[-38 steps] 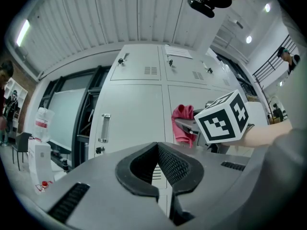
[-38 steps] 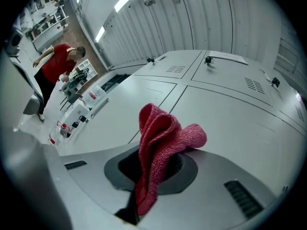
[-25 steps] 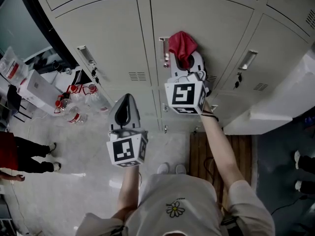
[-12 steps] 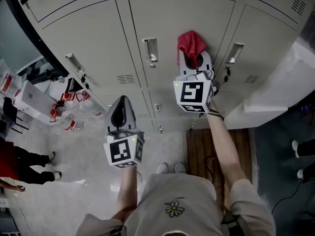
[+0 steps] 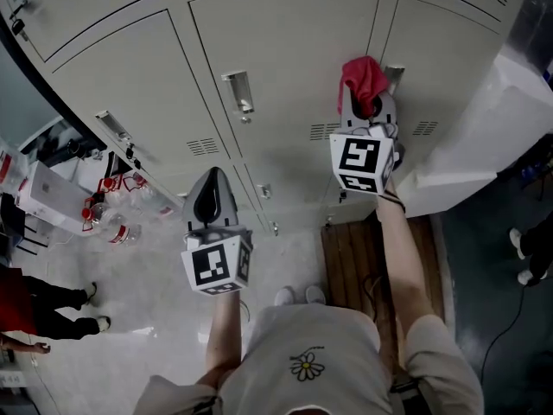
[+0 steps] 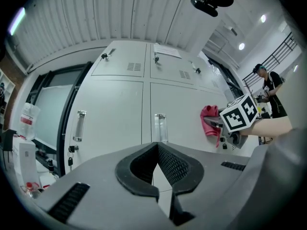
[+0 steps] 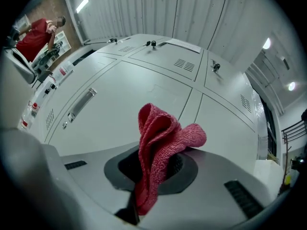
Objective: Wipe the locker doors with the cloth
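Nearest: left gripper (image 5: 216, 180), parked low and well back from the lockers, tips pointing at them. Jaws clenched tip to tip on nothing, only a teardrop gap between the ribbed black pads (image 6: 175, 166). Likely idling there to leave the wiping side free.

Farther out: right gripper (image 5: 368, 104), pushed forward on a stretched arm, close up to the locker bank. Jaws grasping the cloth (image 7: 160, 133), pinched at its lower end, the rest bunched and standing up past the tips. Presumably held that way to offer a soft wad to the metal rather than hard plastic. Red, looped towel-like weave, floppy, folded on itself.

Cloth position: at the seam between the middle locker door (image 5: 276, 50) and the right-hand door (image 5: 449, 33), just beside that door's handle (image 5: 394, 73). Touching the panel or just off it: cannot tell from any view.

Doors: flat rectangular panels of pale grey painted sheet metal, smooth, faintly glossy, with small slotted vents and upright metal handles. Easy surface for broad strokes; handles and vents likely to snag the weave.

Step, as a guess: mid-wipe or about to start on the right-hand door.

Farthest, at floor level: slatted wooden board (image 5: 380, 258) at the lockers' foot, red-capped plastic bottles (image 5: 112, 219) off to the left.
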A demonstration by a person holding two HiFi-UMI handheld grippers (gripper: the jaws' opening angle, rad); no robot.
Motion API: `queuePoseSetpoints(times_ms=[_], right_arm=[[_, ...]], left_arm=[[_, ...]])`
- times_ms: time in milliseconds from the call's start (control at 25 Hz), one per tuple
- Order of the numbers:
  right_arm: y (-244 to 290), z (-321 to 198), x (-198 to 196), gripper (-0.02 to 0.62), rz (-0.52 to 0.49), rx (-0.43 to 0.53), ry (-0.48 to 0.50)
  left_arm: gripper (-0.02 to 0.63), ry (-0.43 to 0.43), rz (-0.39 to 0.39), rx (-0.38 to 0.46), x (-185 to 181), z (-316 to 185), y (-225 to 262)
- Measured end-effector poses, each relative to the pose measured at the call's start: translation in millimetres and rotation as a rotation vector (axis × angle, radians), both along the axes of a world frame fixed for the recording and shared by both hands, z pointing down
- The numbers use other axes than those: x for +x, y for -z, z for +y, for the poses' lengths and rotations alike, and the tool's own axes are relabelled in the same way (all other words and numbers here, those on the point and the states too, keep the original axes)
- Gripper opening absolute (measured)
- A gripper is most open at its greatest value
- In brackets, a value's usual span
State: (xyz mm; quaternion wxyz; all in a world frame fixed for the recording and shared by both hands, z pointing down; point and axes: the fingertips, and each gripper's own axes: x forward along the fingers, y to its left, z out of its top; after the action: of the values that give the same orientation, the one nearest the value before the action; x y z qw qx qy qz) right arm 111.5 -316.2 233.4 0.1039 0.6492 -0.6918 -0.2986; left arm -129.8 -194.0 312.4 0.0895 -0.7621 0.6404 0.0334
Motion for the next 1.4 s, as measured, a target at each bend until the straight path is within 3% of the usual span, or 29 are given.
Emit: queuePoseSetpoints(times_ms=[360, 600, 720, 960, 1080, 1400], right_arm=[[-2.6, -1.5, 40.6, 0.032, 0.014, -0.007, -0.094], [-1.7, -1.9, 43.6, 0.032, 0.008, -0.001, -0.102], [-2.5, 8.5, 36.5, 0.032, -0.052, 0.006, -0.073], [-18.0, 53.0, -54.4, 0.032, -0.076, 0.070, 0.185], [-31.1, 55.7, -100.6, 0.032, -0.115, 0.047, 0.289], [-68.4, 36.7, -202.5, 0.032, -0.029, -0.031, 0.409]], left_arm=[[0.017, -0.032, 0.007, -0.002, 17.6, -4.7, 2.7], [0.017, -0.030, -0.004, -0.003, 16.4, -3.1, 1.1], [0.017, -0.022, 0.000, -0.004, 12.9, -0.7, -1.0], [0.017, -0.012, -0.002, -0.024, 10.1, 3.4, -10.5], [0.017, 0.007, 0.002, -0.057, 0.1, 9.8, -18.8], [0.016, 0.134, 0.013, -0.085, -51.0, 25.6, -30.5]])
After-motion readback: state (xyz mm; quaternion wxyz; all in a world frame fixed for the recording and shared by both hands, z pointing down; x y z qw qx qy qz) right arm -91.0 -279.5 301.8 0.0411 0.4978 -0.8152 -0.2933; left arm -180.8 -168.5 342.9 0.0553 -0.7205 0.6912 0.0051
